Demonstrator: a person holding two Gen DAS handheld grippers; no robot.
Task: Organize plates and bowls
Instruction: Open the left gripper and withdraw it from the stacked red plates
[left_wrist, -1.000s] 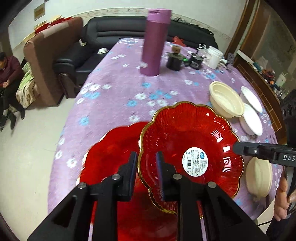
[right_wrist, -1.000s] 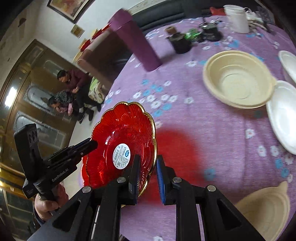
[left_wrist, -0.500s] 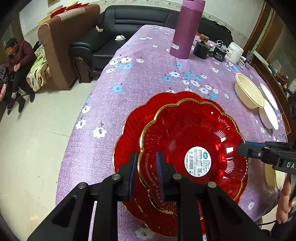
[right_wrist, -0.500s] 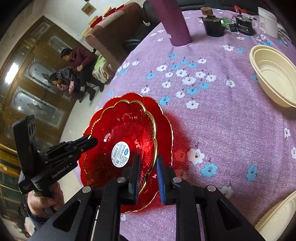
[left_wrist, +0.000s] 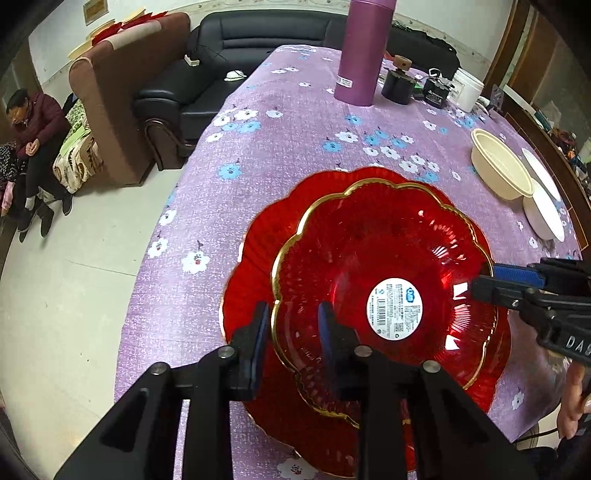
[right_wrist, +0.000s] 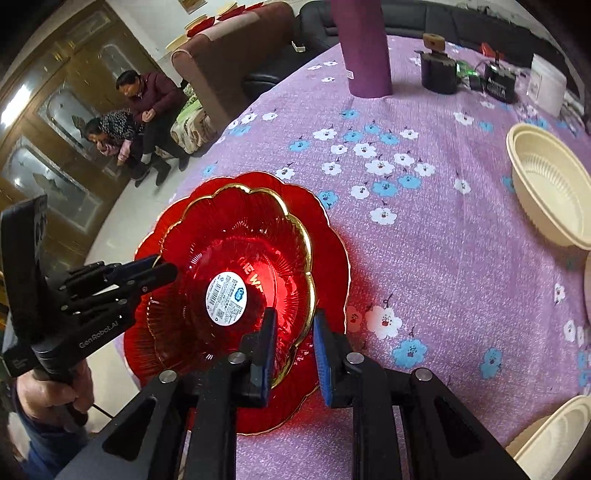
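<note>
Left wrist view: the red scalloped glass plate with a gold rim (left_wrist: 388, 273) sits nested on a larger red scalloped plate (left_wrist: 258, 258) on the purple flowered surface (left_wrist: 295, 129). The left gripper (left_wrist: 293, 326) straddles its near rim, jaws just opening, pads clear.

Right wrist view: the right gripper (right_wrist: 293, 345) straddles the opposite rim, jaws likewise just opening, apart. A cream plastic bowl (right_wrist: 550, 192) stands well apart.

Likely a home living room — black sofa (left_wrist: 236, 70), armchair (left_wrist: 125, 92), flowered tablecloth (left_wrist: 295, 122)
</note>
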